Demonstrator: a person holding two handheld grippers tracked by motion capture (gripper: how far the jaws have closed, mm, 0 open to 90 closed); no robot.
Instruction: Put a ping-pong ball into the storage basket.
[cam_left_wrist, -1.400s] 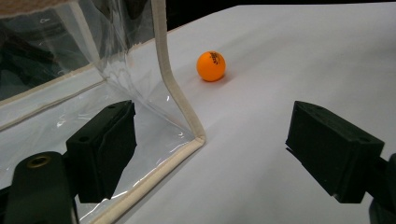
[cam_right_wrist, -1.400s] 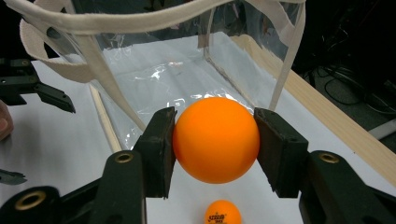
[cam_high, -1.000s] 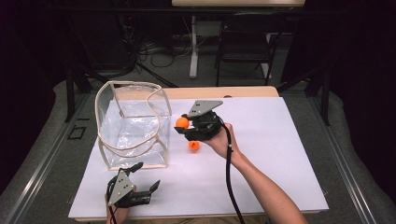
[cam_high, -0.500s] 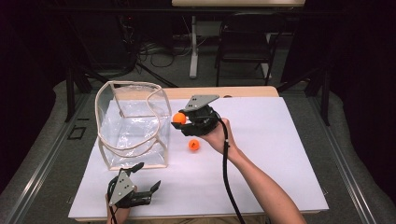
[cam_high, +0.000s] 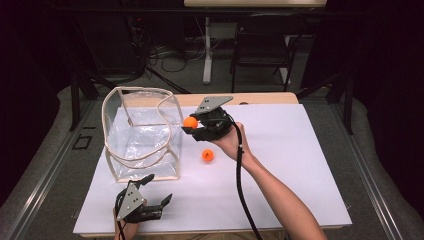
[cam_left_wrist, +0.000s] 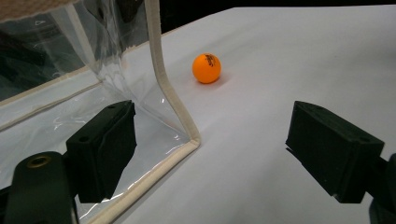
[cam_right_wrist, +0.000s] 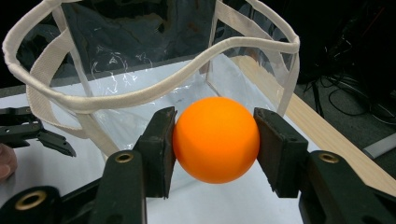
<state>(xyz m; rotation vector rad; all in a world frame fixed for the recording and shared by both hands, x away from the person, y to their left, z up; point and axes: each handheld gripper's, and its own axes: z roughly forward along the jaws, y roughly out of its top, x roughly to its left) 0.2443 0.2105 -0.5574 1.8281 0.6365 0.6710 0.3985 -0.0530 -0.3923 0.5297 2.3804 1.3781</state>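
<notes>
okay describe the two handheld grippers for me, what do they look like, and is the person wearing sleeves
Both are black. The left gripper and the right gripper each carry a grey three-cornered plate on top. Their tongs end in blocky black pads, with brass-coloured rivets on the arms behind them. A black cable trails from the right gripper along the forearm. No sleeve shows on the right forearm; it is bare.

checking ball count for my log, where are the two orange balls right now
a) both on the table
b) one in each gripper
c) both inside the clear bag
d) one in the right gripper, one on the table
d: the right gripper is clamped on one orange ball, and the second ball lies on the white table beside the clear bag.
</notes>
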